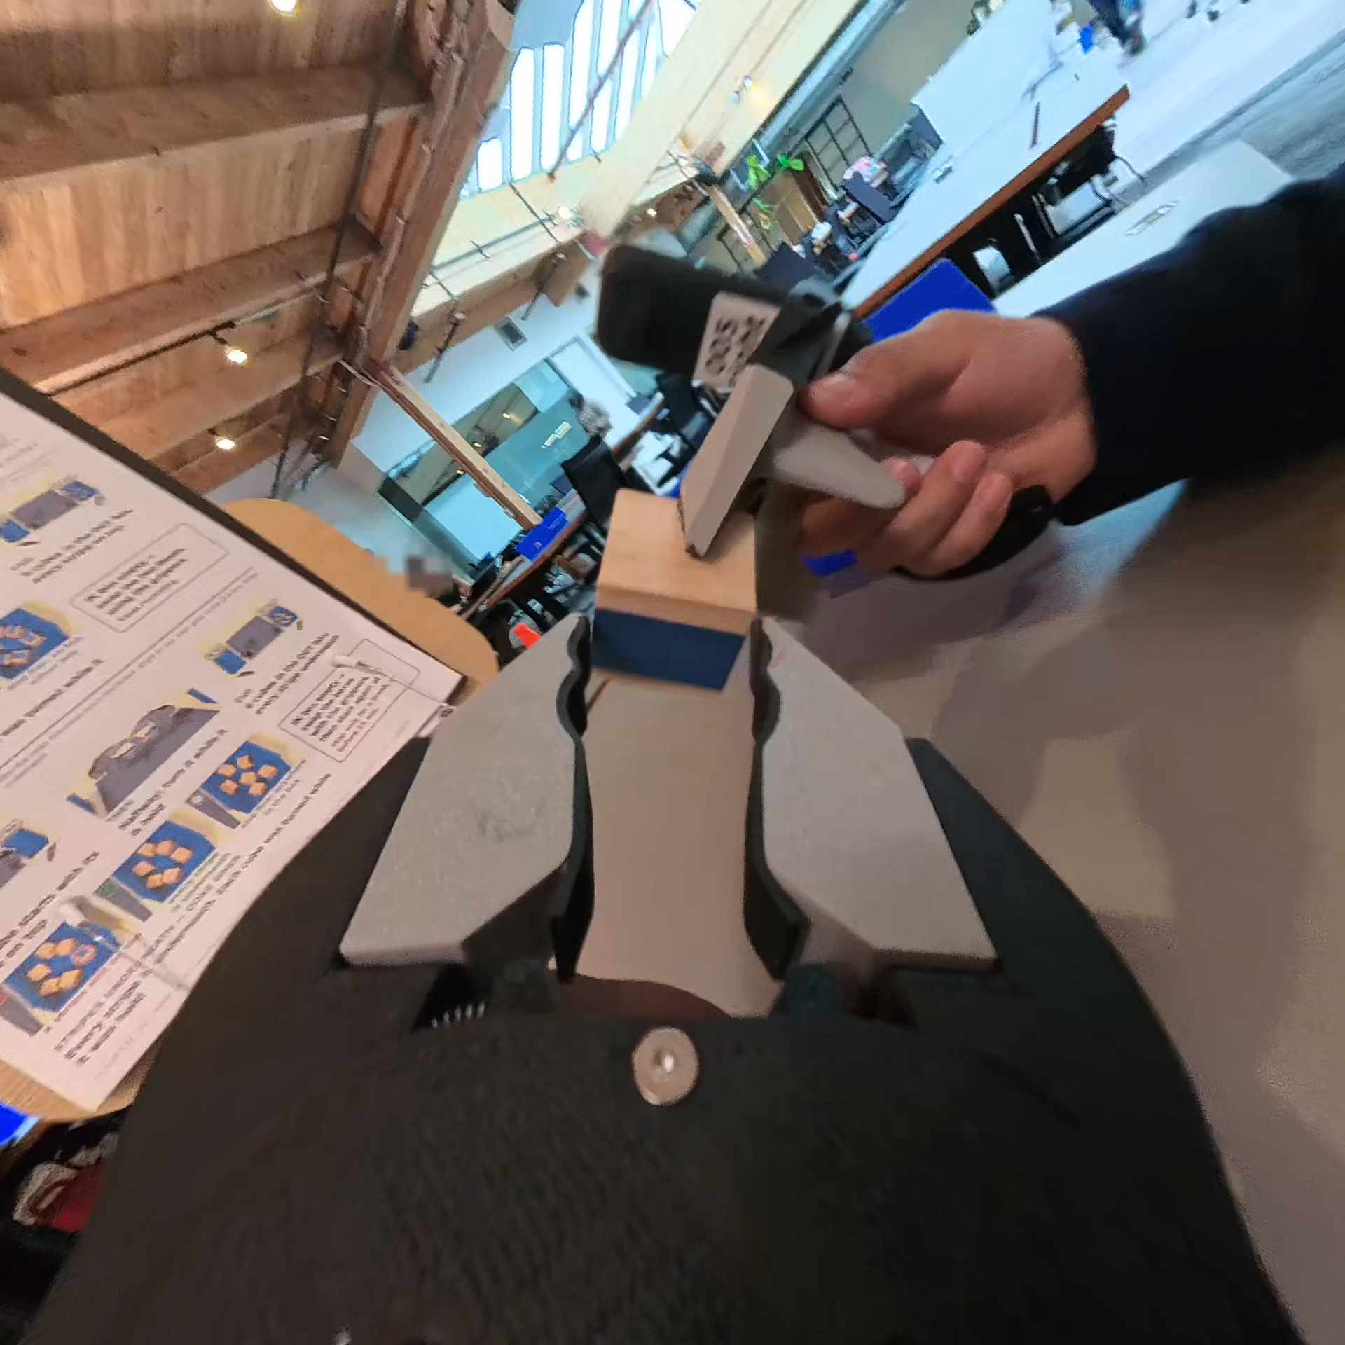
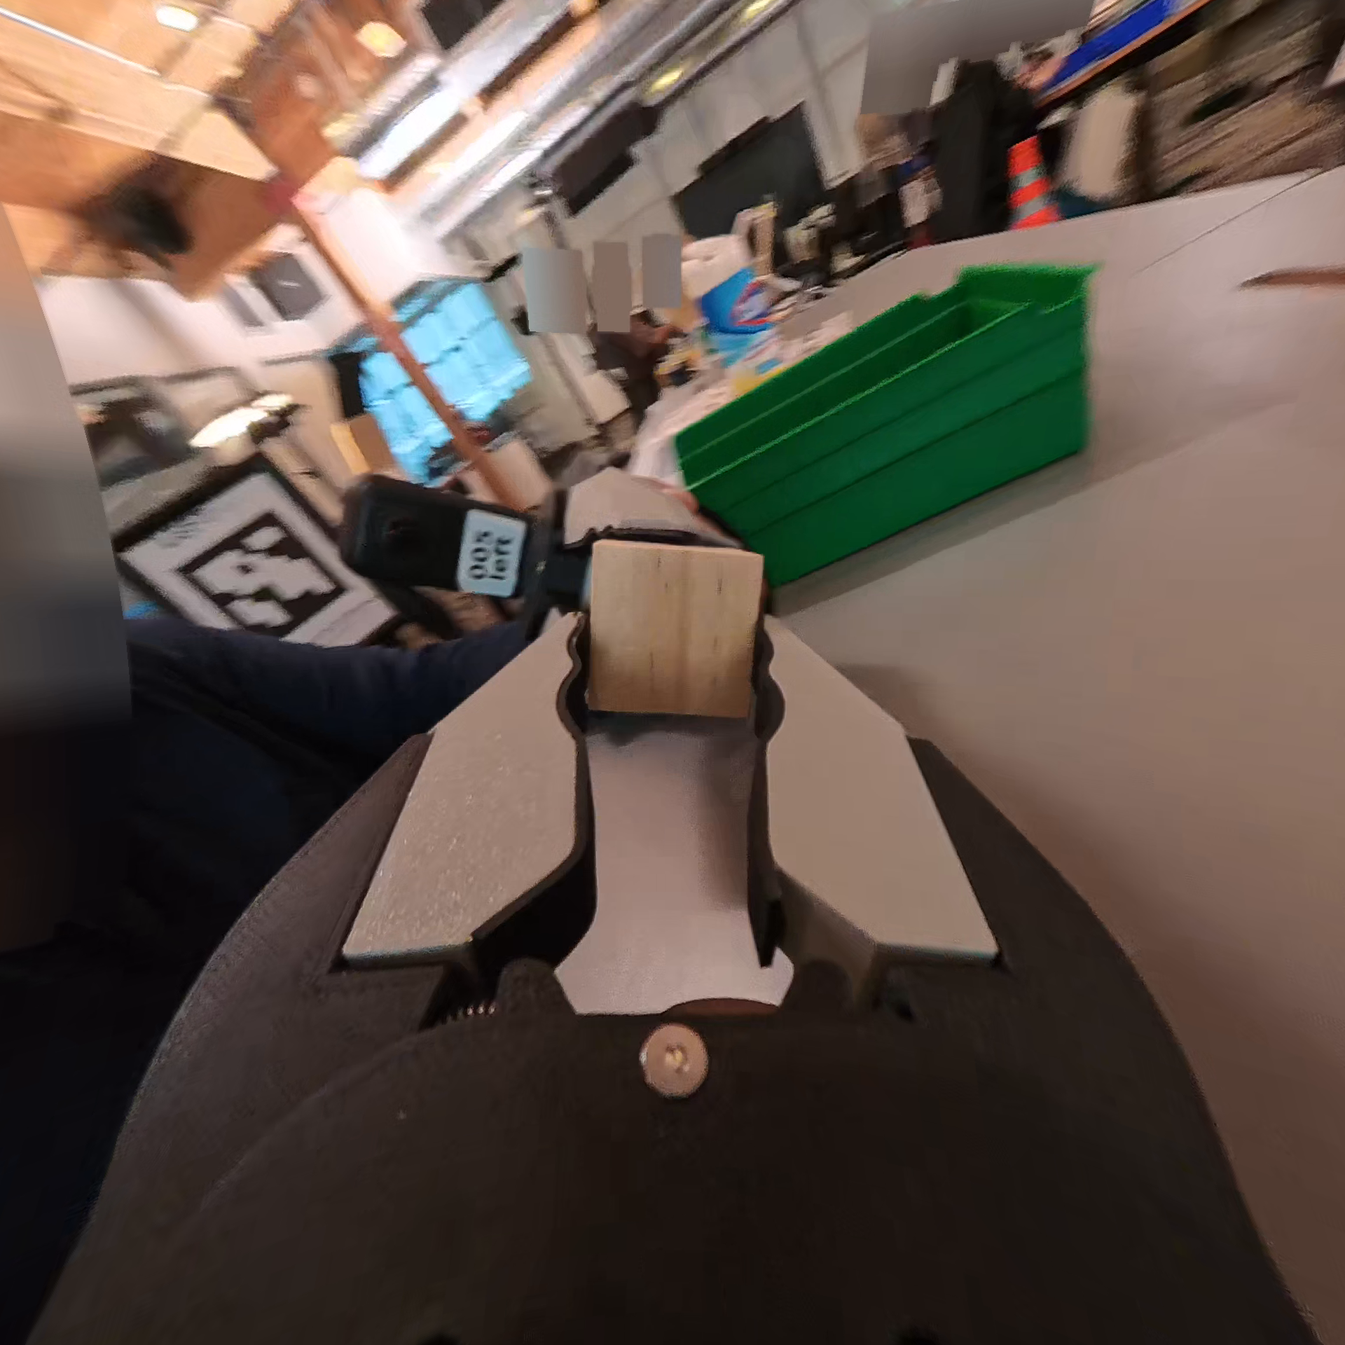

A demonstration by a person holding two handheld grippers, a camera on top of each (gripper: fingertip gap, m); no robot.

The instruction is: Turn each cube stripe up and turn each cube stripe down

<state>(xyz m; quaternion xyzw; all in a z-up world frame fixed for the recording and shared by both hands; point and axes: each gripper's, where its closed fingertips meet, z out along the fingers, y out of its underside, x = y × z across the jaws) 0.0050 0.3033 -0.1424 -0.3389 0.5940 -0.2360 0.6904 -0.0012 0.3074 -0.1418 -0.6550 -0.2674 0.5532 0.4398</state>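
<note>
One wooden cube with a blue stripe is held in the air above the grey table. The striped face points at my left wrist camera. My left gripper is shut on the cube's two sides. My right gripper, held by a hand, comes in from the upper right, and its grey fingers rest on the cube's far part. In the right wrist view the cube shows a plain wood face between the tips of my right gripper, which is shut on it. The left gripper's fingers show behind it.
A printed instruction sheet on a board stands at the left. A green bin sits on the table past the cube. A black and white marker board and a dark sleeve are at the left. An orange cone stands far back.
</note>
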